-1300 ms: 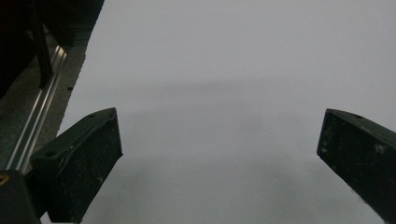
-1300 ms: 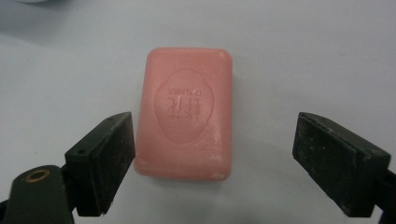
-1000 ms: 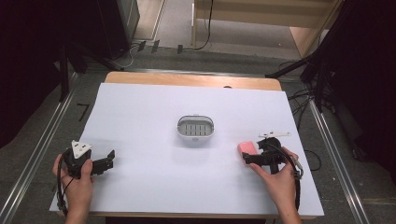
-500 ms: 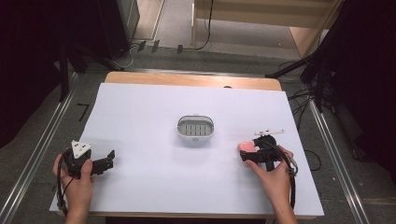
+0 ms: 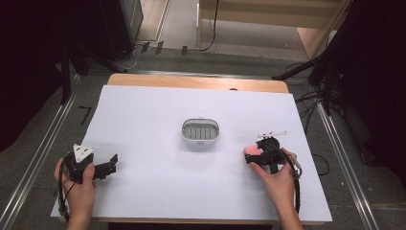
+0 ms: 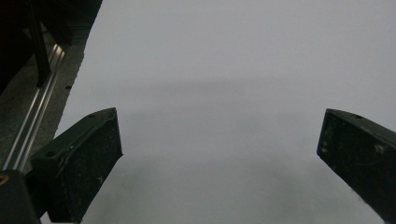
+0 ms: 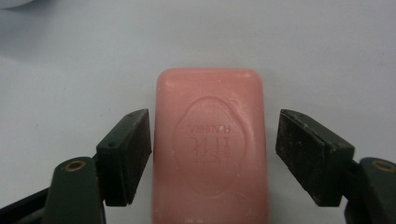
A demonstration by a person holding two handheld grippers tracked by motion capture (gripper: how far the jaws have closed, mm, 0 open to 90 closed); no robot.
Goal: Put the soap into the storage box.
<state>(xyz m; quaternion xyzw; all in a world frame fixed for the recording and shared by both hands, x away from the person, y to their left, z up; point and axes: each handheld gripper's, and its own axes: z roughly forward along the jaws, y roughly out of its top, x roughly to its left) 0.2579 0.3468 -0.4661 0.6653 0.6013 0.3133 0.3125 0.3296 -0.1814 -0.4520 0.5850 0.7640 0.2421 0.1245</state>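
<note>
One pink rectangular soap bar (image 7: 210, 144) lies flat on the white-covered desk (image 5: 143, 120), to the right of the one small white oval soap dish (image 5: 200, 132) with its slotted floor. The right gripper (image 7: 212, 154) straddles the bar; its jaws have just been closing and look near its sides, though a narrow gap shows at the right pad (image 7: 303, 154). I judge the grasp is under way; next comes closing fully, then lifting toward the dish. Well left of the dish, the left gripper (image 6: 219, 154) rests with jaws wide apart, empty
</note>
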